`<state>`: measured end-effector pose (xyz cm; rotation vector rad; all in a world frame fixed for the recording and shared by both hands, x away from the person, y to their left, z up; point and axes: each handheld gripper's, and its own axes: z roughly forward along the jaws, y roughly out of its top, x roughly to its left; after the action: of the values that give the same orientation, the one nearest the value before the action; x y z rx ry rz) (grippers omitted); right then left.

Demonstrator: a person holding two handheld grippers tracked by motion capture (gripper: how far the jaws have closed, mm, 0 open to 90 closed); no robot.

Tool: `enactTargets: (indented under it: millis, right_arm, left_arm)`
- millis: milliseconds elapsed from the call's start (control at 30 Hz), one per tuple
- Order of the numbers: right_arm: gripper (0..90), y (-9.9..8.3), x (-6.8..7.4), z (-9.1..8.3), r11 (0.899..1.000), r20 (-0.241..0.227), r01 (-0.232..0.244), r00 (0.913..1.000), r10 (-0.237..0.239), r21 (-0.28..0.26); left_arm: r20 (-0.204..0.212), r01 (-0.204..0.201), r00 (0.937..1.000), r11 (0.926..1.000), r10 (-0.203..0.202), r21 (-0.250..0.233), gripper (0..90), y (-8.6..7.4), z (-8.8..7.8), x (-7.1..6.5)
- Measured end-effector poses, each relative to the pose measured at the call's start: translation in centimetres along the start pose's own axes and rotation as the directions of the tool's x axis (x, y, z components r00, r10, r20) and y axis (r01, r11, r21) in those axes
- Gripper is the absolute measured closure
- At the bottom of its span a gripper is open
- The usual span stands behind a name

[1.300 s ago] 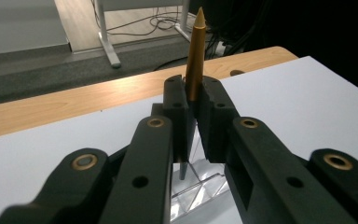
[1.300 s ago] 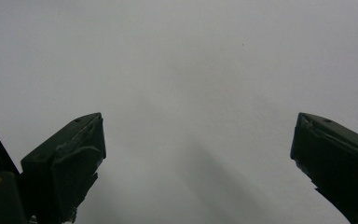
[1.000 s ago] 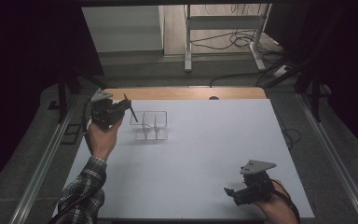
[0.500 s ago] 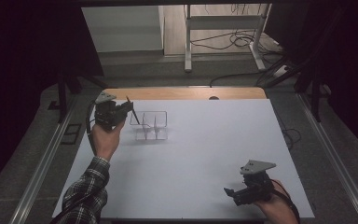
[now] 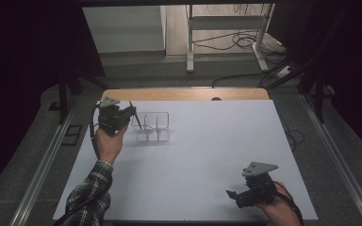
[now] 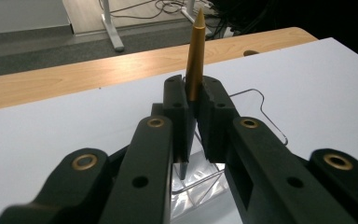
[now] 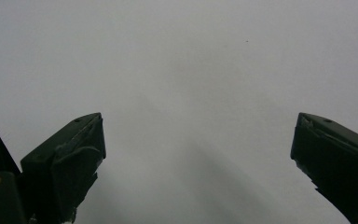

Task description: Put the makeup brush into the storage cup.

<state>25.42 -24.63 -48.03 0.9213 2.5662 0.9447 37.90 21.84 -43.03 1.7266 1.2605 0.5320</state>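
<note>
White sheet covers the counter (image 5: 193, 160), with a wooden strip showing along the far edge and dark floor with cables beyond. Left gripper (image 5: 131, 114) is raised over the far-left part of the sheet — jaws clamped on a thin pen (image 6: 196, 56) with a gold-coloured pointed end. In the left gripper view the pen stands up between the jaws, gold tip above them, darker lower end poking out below. In the high view it slants down toward a clear plastic organizer (image 5: 153, 127) with dividers, which sits on the sheet just right of that gripper; the pen's lower end is at the organizer's left compartment, but can't tell if it touches. Right gripper (image 5: 232, 195) is low at the near-right corner, well apart from the organizer — jaws spread wide, nothing between them, just plain white sheet ahead in the right gripper view.
</note>
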Motion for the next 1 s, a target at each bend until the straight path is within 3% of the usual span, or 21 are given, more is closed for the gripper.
enactTargets:
  millis: [1000]
  right_arm:
    - [3.2, -0.1, 0.1, 0.2, 1.000, -0.007, 0.018, 0.9998, -0.018, 0.018]
  left_arm:
    - [-0.008, 0.011, 0.9999, 0.9987, -0.011, 0.050, 82.7, -2.2, 2.2, 0.1]
